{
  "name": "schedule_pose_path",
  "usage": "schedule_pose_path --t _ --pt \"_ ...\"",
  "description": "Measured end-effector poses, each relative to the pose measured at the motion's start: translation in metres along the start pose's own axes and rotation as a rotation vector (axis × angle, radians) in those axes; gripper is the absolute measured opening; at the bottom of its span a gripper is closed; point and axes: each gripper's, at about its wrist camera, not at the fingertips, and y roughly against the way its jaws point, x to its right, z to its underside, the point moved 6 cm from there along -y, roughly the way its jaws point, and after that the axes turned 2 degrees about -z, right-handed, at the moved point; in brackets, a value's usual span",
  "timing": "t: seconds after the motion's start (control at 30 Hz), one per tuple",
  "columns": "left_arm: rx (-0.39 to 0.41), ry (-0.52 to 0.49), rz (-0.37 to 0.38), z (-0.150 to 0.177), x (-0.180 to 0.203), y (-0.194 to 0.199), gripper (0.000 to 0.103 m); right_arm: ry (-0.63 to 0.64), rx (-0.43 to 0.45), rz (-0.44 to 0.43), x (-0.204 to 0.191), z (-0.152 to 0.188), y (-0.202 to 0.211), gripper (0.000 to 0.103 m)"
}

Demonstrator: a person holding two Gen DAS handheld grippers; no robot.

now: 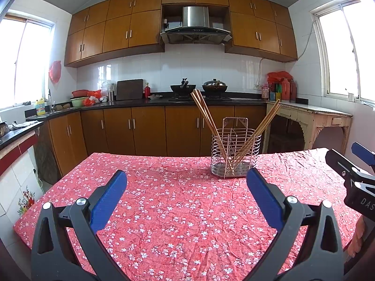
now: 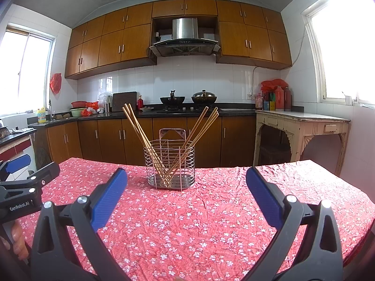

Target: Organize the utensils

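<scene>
A metal wire utensil holder (image 1: 235, 153) (image 2: 171, 164) stands on the table with the red flowered cloth (image 1: 175, 210) (image 2: 199, 222), toward its far side. Several wooden chopsticks (image 1: 205, 114) (image 2: 137, 126) lean out of it in two bunches, one to the left and one to the right (image 1: 267, 119) (image 2: 204, 124). My left gripper (image 1: 186, 180) is open above the cloth, short of the holder and left of it, nothing between its blue fingers. My right gripper (image 2: 186, 180) is open too, facing the holder with nothing in it. Each gripper shows at the edge of the other's view (image 1: 356, 168) (image 2: 23, 178).
Beyond the table runs a dark kitchen counter (image 1: 140, 103) with brown cabinets, two woks on the stove (image 1: 199, 87), a cutting board and bowls. A pale old side table (image 1: 316, 114) with red bottles stands at the right. A hand (image 2: 17, 241) holds the left gripper.
</scene>
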Motion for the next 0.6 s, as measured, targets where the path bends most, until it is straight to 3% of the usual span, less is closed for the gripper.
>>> schedule_pose_path --t 0.6 --pt "-0.004 0.005 0.001 -0.0015 -0.0011 -0.0001 0.101 -0.002 0.000 0.001 -0.0003 0.0003 0.0000 0.099"
